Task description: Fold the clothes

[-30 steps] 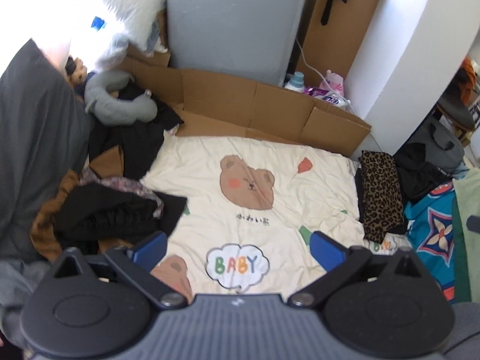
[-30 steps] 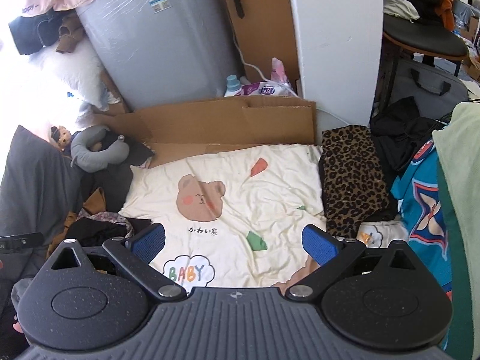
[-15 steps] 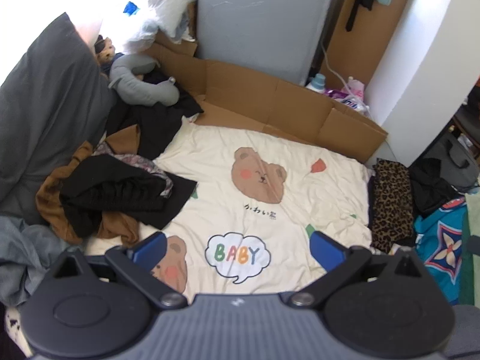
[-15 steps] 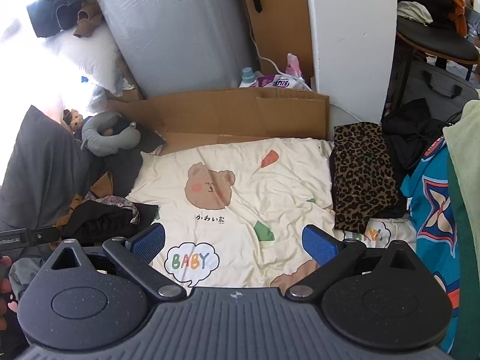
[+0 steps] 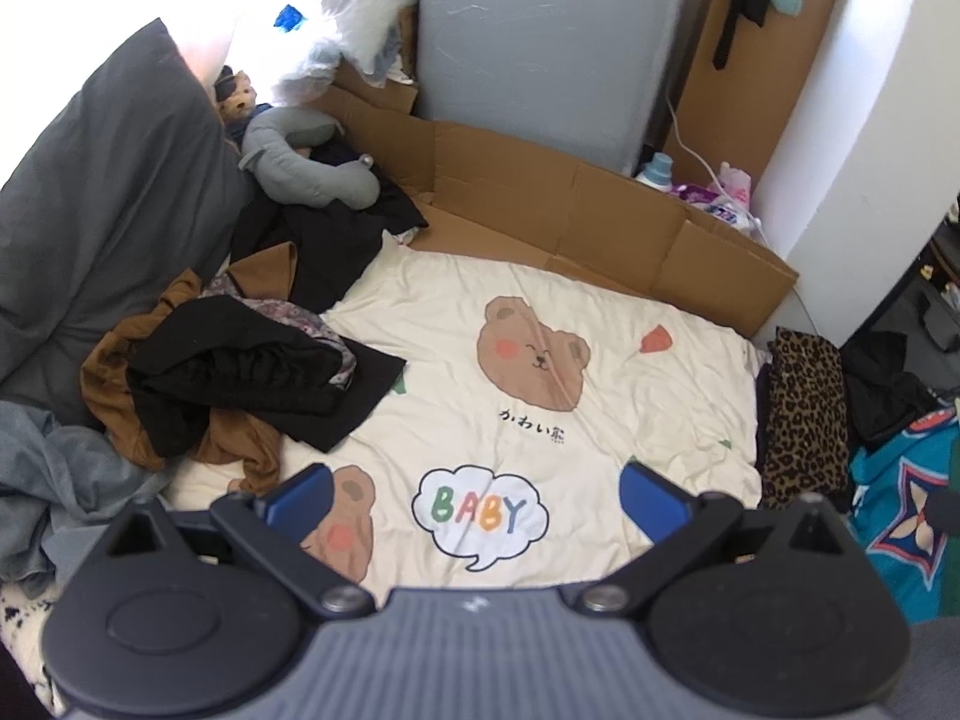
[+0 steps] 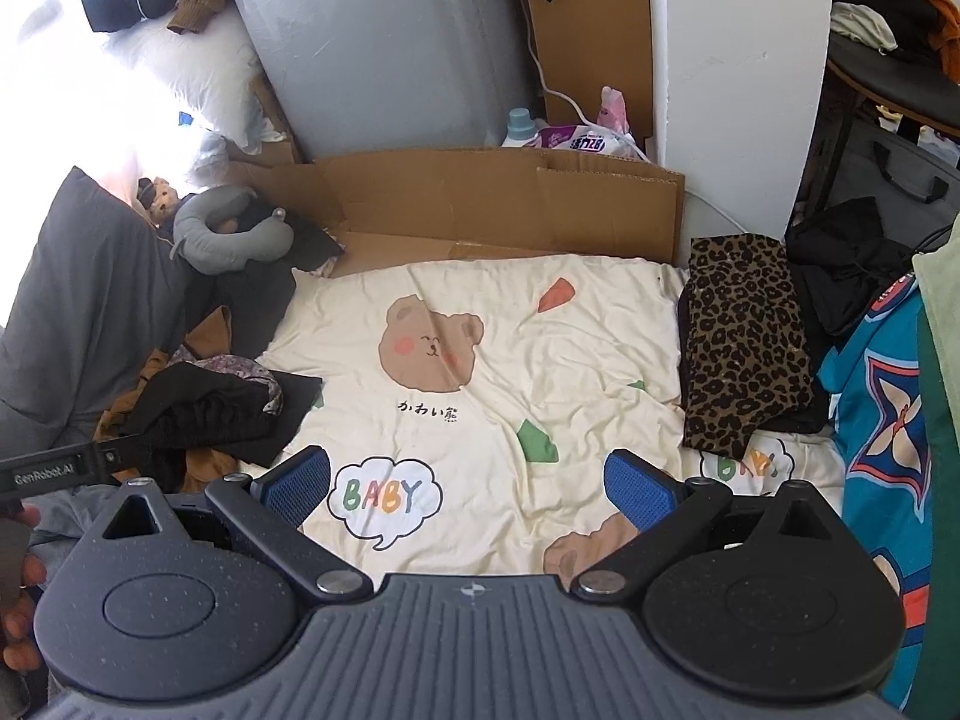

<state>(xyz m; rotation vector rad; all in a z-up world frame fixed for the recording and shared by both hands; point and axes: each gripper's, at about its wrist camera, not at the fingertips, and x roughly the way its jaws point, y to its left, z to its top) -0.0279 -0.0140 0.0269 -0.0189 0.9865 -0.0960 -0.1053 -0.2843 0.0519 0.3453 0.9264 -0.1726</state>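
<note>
**Both grippers hanging open over the bear blanket, clothes still in a heap**

Closest up, the left gripper [image 5: 474,495] is hovering with its blue pads spread wide and nothing between them. Same deal with the right gripper [image 6: 468,483]: fingers wide apart, gripping nothing. At the left edge of the right wrist view, a hand [image 6: 18,606] is showing, holding part of the other tool.

Right under both is the cream blanket [image 5: 630,396], lying mostly flat, with a "BABY" speech bubble [image 5: 480,516] sitting just ahead of the pads and a brown bear face [image 5: 531,360] a bit further in.

The stuff to fold is sitting on the blanket's left edge: a crumpled pile of clothes [image 5: 240,378], black on top, brown underneath, a bit of floral print peeking out. On the opposite side a folded leopard-print garment [image 6: 741,348] is resting along the blanket's right edge, with a teal patterned fabric [image 6: 876,420] beside it.

Further back, a grey neck pillow [image 5: 306,174] is lying against a dark grey pillow [image 5: 102,198], and flattened cardboard [image 6: 492,204] is standing along the far edge, in front of a grey appliance [image 6: 384,42].
</note>
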